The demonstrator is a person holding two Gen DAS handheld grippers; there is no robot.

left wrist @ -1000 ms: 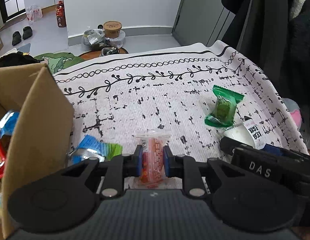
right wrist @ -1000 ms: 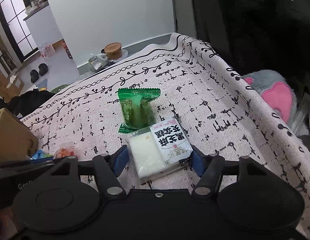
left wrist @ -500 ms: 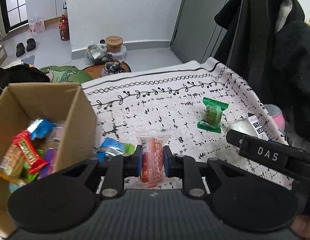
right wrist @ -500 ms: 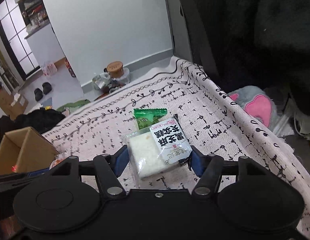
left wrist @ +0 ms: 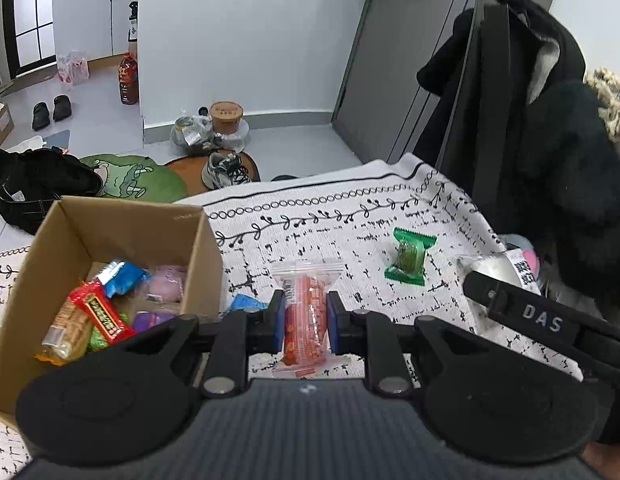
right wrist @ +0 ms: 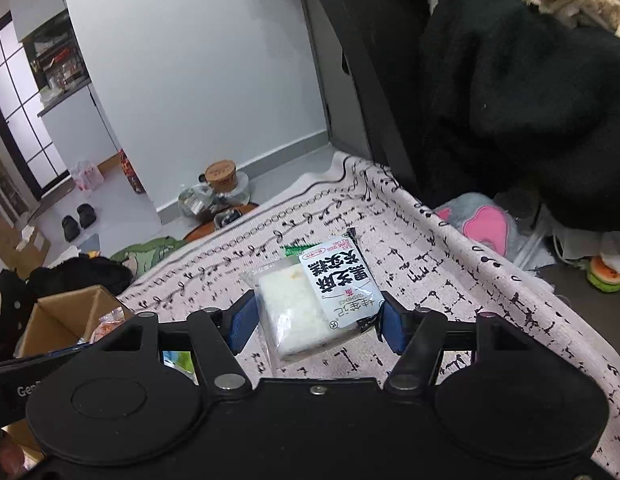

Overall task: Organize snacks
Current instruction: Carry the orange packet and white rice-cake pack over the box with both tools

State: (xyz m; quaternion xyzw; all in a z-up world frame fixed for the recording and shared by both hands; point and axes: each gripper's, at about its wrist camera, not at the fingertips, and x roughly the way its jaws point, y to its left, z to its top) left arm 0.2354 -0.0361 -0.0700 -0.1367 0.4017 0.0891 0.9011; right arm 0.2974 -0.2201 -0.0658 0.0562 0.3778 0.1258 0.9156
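Black-and-white patterned cloth (left wrist: 310,236) covers the table across the middle of both views, with grey floor, a white wall and hanging dark coats (left wrist: 550,160) behind it. At the left of the left wrist view sits an open cardboard box (left wrist: 205,248) with wrapped snacks inside, among them a red bar (left wrist: 101,316) and a blue packet (left wrist: 123,276). Bottom centre of that view, the left gripper (left wrist: 305,320) is clamped on a clear packet of orange-red snack (left wrist: 305,312), its blue pads pressing both sides. A green wrapped sweet (left wrist: 408,256) lies on the cloth right of centre, apart from everything else. Another blue packet (left wrist: 245,302) lies on the cloth just beside the box, partly hidden by the gripper. In the right wrist view, the right gripper (right wrist: 314,320) at lower centre is clamped on a white rice cake packet (right wrist: 310,308) with a black-lettered label, held above the cloth.
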